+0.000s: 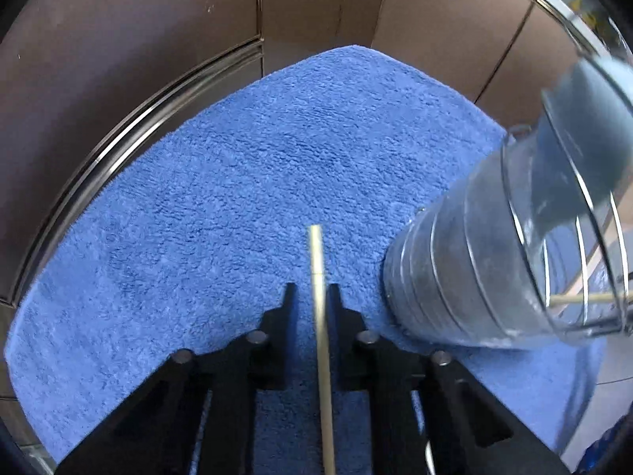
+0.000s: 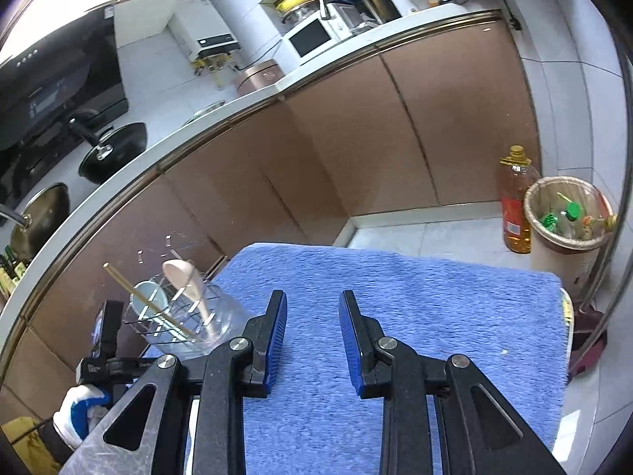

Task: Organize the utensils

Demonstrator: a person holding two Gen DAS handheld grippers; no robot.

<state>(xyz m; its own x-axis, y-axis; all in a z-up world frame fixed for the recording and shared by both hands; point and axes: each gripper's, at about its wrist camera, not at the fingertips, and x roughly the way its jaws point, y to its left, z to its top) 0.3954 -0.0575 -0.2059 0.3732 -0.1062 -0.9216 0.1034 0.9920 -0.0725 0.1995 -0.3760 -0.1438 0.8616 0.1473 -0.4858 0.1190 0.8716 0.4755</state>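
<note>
My left gripper (image 1: pixel 312 291) is shut on a thin pale chopstick (image 1: pixel 319 277) that runs lengthwise between its fingers above the blue towel (image 1: pixel 245 182). A clear ribbed plastic holder (image 1: pixel 494 273) stands just to its right. In the right wrist view the same holder (image 2: pixel 186 316) stands at the towel's left edge and holds a pale pink spoon (image 2: pixel 190 281), a light blue spoon (image 2: pixel 148 301) and a chopstick (image 2: pixel 146 303). My right gripper (image 2: pixel 312 312) is open and empty above the towel (image 2: pixel 435 308). The left gripper's body (image 2: pixel 107 340) shows left of the holder.
Brown cabinet doors (image 2: pixel 316 150) run behind the towel-covered table. An oil bottle (image 2: pixel 516 202) and a waste bin (image 2: pixel 565 217) stand on the floor at the right. Pans (image 2: pixel 114 150) sit on the counter at the far left.
</note>
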